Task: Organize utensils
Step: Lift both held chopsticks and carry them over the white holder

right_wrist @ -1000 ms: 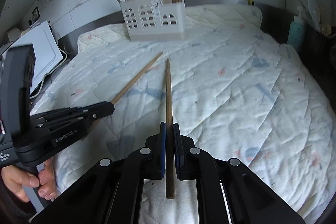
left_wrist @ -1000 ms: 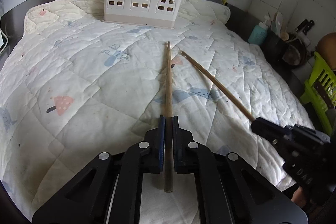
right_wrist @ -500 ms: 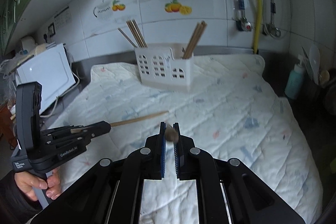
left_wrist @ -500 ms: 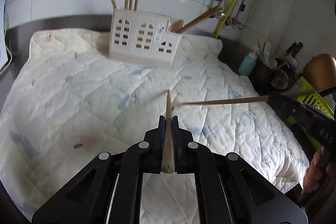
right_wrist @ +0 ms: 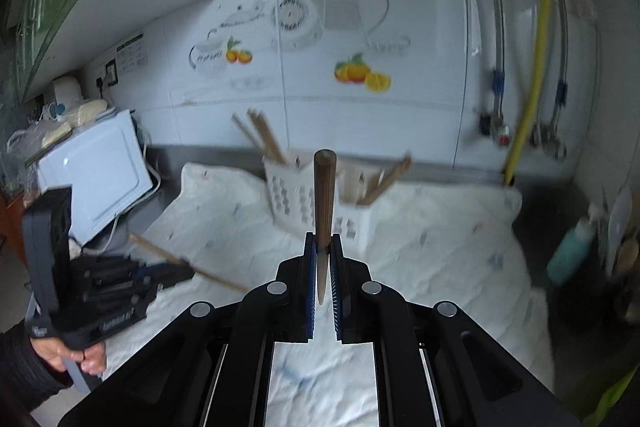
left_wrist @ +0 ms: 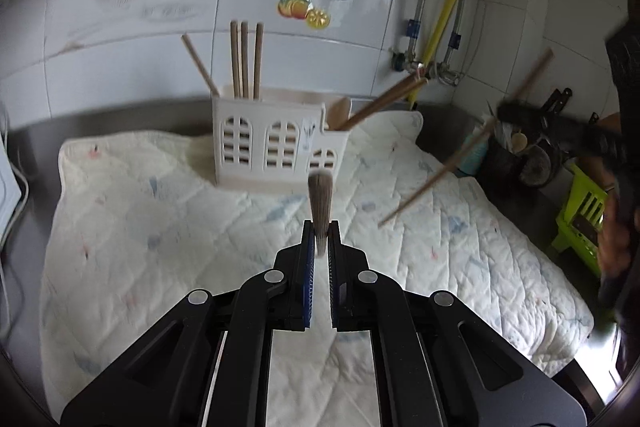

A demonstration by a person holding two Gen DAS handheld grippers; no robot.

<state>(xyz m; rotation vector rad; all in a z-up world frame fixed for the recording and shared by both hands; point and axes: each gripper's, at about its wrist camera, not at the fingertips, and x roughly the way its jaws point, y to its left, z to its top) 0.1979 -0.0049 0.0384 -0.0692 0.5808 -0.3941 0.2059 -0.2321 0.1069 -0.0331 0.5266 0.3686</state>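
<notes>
My left gripper (left_wrist: 320,239) is shut on a wooden chopstick (left_wrist: 319,203), held raised above the quilted mat with its butt end up. My right gripper (right_wrist: 322,251) is shut on another wooden chopstick (right_wrist: 324,195), also lifted and upright. Each gripper shows in the other's view: the right one (left_wrist: 560,131) with its tilted chopstick (left_wrist: 460,155), the left one (right_wrist: 120,283) with its chopstick (right_wrist: 208,275). The white utensil holder (left_wrist: 276,147) stands at the back of the mat with several chopsticks in it; it also shows in the right wrist view (right_wrist: 296,199).
A white quilted mat (left_wrist: 160,227) covers the counter. A tiled wall with pipes (left_wrist: 448,19) is behind. A white appliance (right_wrist: 96,171) stands at the left, a teal bottle (right_wrist: 572,251) and dark pots (left_wrist: 532,159) at the right, and a green stool (left_wrist: 584,215).
Both grippers have lifted their chopsticks off the mat and tilted them up. The views have swung upward toward the wall and the holder.
</notes>
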